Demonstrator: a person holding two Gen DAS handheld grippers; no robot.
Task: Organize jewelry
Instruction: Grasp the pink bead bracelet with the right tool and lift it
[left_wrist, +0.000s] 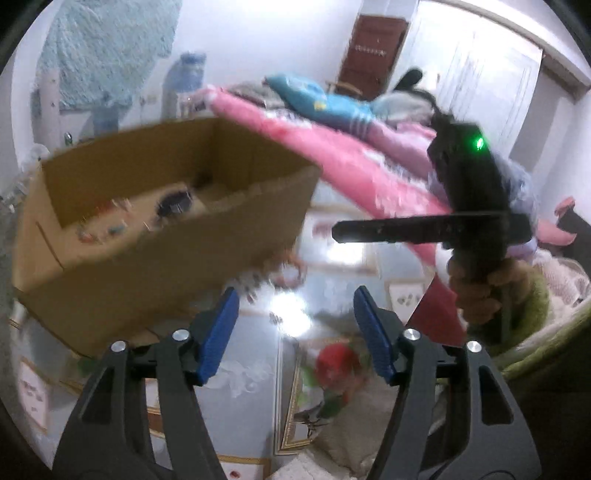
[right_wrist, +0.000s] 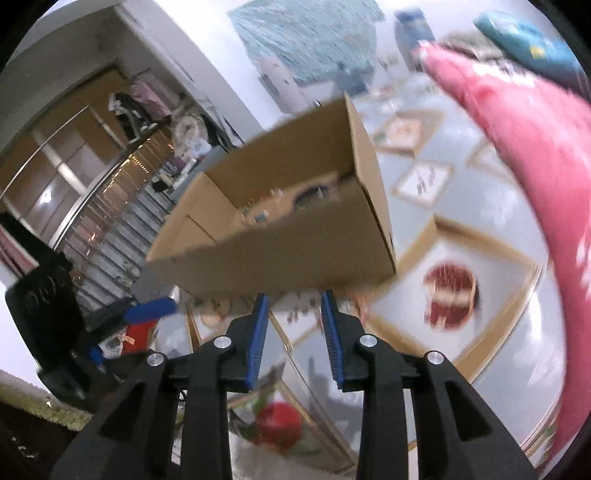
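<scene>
Left tongs (left_wrist: 293, 295): wide open, both blue pads bare, nothing between them; raised above the floor and pointed toward the box.
Right tongs (right_wrist: 291, 299): open to a narrower gap than the left, pads empty, nothing gripped; tips just below the box's near wall in the right wrist view.
Right tongs from the left wrist view: black body (left_wrist: 469, 192) with a green light, up and to the right of the left tongs, gripped by a hand (left_wrist: 476, 291); its fingers were not readable from that side.
Cardboard box (left_wrist: 147, 206): open-topped, ahead and to the left of the left tongs; directly ahead of the right tongs (right_wrist: 280, 221). It appeared tilted in both views; both frames were blurred.
Jewelry inside box (left_wrist: 110, 225): small pale and coloured pieces scattered on the box bottom, with a dark item (left_wrist: 173, 203) further in. Individual pieces were too blurred to identify.
Jewelry on floor (left_wrist: 280, 273): a small blurred cluster of pieces lay just beyond the tips of the left tongs, beside the box's near corner. The type could not be told.
Floor (right_wrist: 436, 177): glossy pale tiles with gold-framed patterns and red flower motifs, beneath both tongs.
Pink bedding (left_wrist: 332, 155): beyond the box, ahead and to the right of the left tongs; far right of the right tongs (right_wrist: 535, 147).
Blue pillow (left_wrist: 306, 96): on top of the bedding.
</scene>
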